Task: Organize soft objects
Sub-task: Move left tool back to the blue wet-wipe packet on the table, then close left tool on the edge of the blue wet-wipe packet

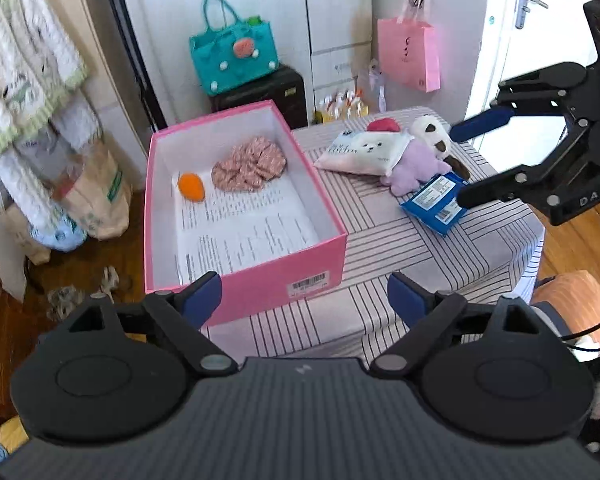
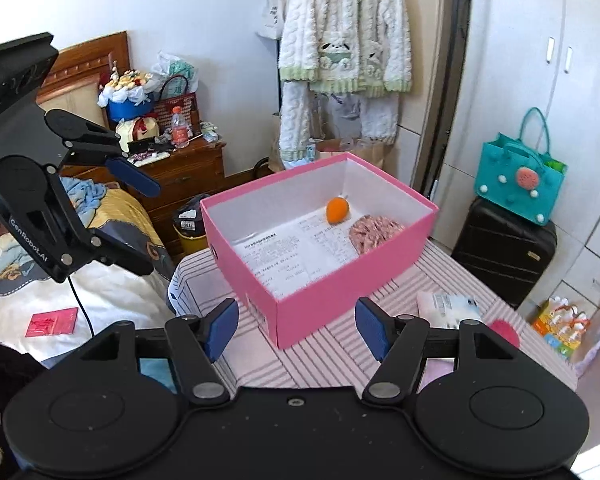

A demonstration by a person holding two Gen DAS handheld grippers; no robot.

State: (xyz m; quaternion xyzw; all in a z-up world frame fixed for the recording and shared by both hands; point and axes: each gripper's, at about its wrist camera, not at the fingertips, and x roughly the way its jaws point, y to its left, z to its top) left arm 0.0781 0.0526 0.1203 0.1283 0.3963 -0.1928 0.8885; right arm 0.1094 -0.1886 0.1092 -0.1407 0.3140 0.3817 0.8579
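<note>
left gripper [image 1: 304, 300] jaws apart, empty, tilted down | right gripper [image 2: 296, 332] jaws apart, empty, tilted down | pink box [image 1: 268, 280] long axis runs away from left wrist camera

The left hand-held gripper [image 1: 304, 300] tilts downward with its blue-padded fingers [image 1: 202, 298] spread wide and nothing between them. The right hand-held gripper [image 2: 296, 330] also tilts downward, its blue pads [image 2: 374, 332] parted and empty. Each shows in the other's view from the side: the right one [image 1: 470, 162] with its two fingers apart, the left one [image 2: 142, 226] likewise spread, gripping nothing.
</note>
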